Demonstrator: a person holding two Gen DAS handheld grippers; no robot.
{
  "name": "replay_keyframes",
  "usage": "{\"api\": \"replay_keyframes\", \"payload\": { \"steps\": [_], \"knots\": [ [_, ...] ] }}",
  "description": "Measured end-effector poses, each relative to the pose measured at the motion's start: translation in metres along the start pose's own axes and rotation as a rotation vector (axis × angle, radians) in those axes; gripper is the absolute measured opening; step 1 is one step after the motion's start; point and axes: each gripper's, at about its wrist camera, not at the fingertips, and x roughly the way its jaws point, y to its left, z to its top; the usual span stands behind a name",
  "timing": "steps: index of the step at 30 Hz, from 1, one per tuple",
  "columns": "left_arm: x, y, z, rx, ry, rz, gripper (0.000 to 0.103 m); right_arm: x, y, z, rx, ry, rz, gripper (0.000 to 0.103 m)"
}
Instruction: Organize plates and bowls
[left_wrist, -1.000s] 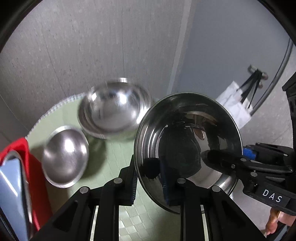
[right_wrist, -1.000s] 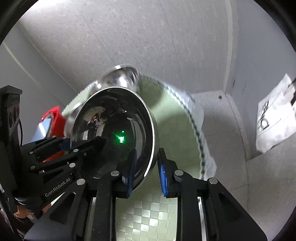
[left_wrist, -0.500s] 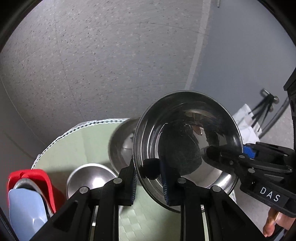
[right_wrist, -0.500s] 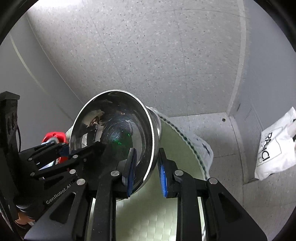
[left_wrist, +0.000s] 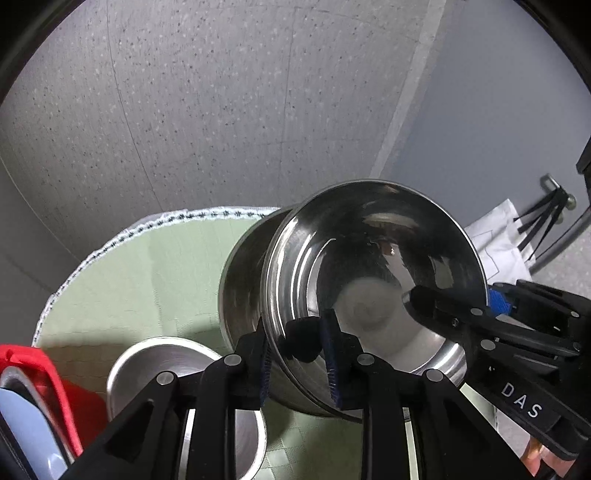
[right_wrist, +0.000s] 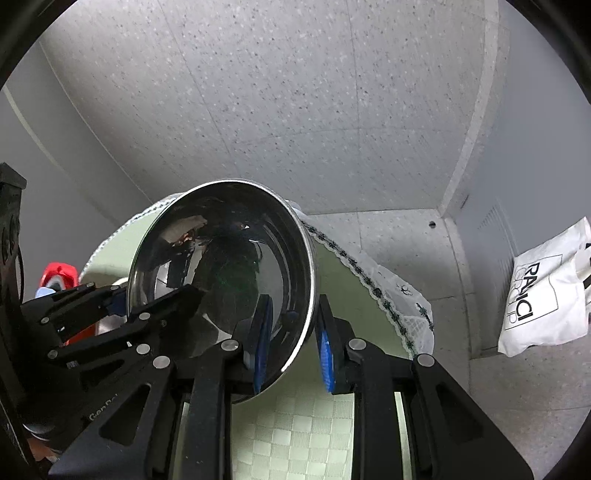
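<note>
A steel bowl (left_wrist: 373, 280) is held by both grippers over a larger steel bowl (left_wrist: 240, 291) on the green tablecloth (left_wrist: 147, 280). My left gripper (left_wrist: 297, 363) is shut on the held bowl's near rim. My right gripper (right_wrist: 290, 343) is shut on its opposite rim; the bowl (right_wrist: 229, 266) fills the middle of the right wrist view. The held bowl sits low inside the larger one; contact between them cannot be told. A smaller steel bowl (left_wrist: 177, 373) sits at the front left.
A red rack (left_wrist: 55, 387) with a pale blue plate (left_wrist: 22, 435) stands at the left table edge. The round table's lace edge (right_wrist: 369, 280) drops to the speckled floor. A white shopping bag (right_wrist: 546, 291) leans by the right wall.
Both grippers carried the held bowl forward and down onto the larger bowl, which is now mostly covered. The view has tilted up off the table.
</note>
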Motion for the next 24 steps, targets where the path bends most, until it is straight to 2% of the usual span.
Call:
{"api": "replay_keyframes", "payload": {
  "steps": [8,13,15,19,21,24],
  "knots": [
    [0.019,0.005,0.006,-0.019,0.016,0.011,0.025,0.017,0.005,0.002,-0.01,0.01,-0.062,0.026],
    [0.023,0.007,0.011,-0.024,0.016,0.02,0.025,0.024,0.003,0.003,0.01,0.015,-0.047,0.033],
    [0.022,0.006,0.01,-0.023,0.023,0.017,0.026,0.025,-0.002,0.003,0.024,0.018,-0.044,0.039],
    [0.011,0.005,0.009,-0.018,0.024,-0.004,0.035,0.022,-0.014,0.003,0.079,0.022,-0.032,0.047],
    [0.008,0.004,0.008,-0.011,0.021,0.002,0.038,0.023,-0.018,0.002,0.097,0.032,-0.019,0.051],
    [0.002,0.004,0.007,-0.011,0.007,0.016,0.048,0.024,-0.024,-0.001,0.13,0.039,0.013,0.055]
  ]
}}
